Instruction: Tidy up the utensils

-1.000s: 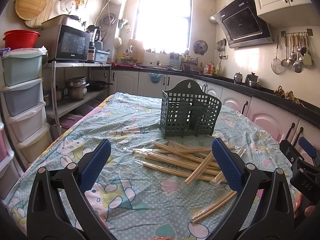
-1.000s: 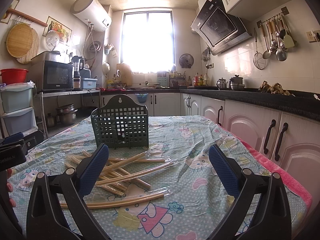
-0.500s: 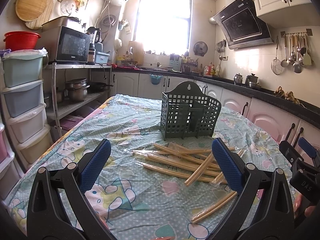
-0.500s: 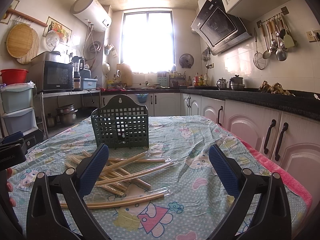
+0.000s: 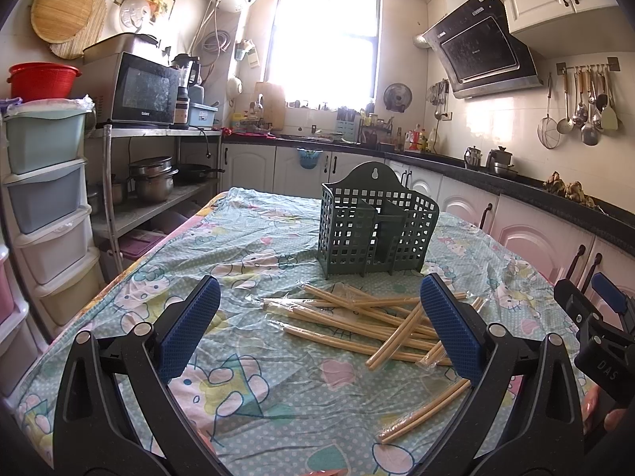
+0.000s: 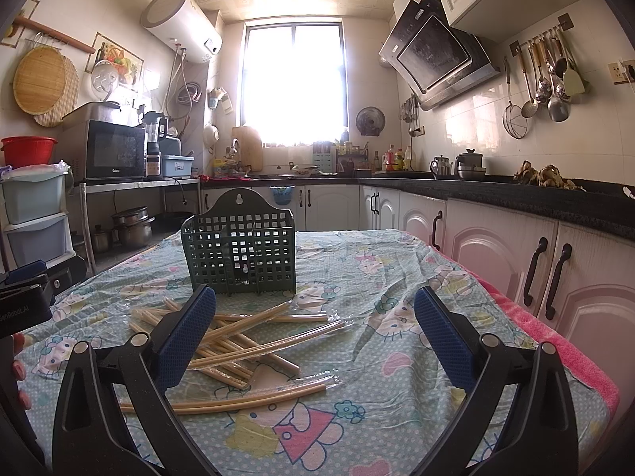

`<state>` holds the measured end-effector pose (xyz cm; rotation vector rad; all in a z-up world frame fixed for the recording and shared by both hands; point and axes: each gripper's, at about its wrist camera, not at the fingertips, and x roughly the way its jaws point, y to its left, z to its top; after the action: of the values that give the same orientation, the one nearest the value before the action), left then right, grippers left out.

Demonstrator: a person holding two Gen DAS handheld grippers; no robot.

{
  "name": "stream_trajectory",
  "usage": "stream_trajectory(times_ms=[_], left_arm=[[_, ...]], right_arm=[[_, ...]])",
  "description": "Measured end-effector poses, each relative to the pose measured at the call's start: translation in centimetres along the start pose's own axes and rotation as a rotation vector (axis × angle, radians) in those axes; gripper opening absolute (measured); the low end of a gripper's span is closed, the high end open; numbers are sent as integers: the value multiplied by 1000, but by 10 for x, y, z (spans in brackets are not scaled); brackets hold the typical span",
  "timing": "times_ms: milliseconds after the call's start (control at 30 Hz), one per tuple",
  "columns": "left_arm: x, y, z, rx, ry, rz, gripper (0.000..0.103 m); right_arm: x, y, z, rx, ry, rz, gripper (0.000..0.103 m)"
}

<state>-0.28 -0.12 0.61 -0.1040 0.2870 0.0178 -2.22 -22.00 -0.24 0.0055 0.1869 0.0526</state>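
Left wrist view: the left gripper (image 5: 317, 327) hangs above the cloth-covered surface (image 5: 246, 246) with its blue pads wide apart and nothing between them. Just in front of the green utensil basket (image 5: 375, 224) lies a loose heap of chopsticks (image 5: 357, 317), apparently in clear wrappers, with one pair (image 5: 424, 410) apart from the heap on the side away from the basket. Right of the basket in this view, the right gripper (image 6: 315, 327) hangs equally wide and empty.
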Motion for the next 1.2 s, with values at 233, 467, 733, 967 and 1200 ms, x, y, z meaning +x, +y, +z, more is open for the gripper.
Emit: stream_trajectory(times_ms=[233,467,733,967,1200], left_arm=[[1,0,1,0,0,1,93],[1,0,2,6,1,4,93],[1,5,5,9,-10,28,93],[8,24,14,-33,7,70,93],[25,56,31,-76,99,96,93]], right_arm=[[0,0,0,0,0,0,97],[3,3,0,-14,14,11,97],[15,4,6,-7,80,31,97],[29,10,14,-48,126,69,97],[51,24,31,-87,185,125,97]])
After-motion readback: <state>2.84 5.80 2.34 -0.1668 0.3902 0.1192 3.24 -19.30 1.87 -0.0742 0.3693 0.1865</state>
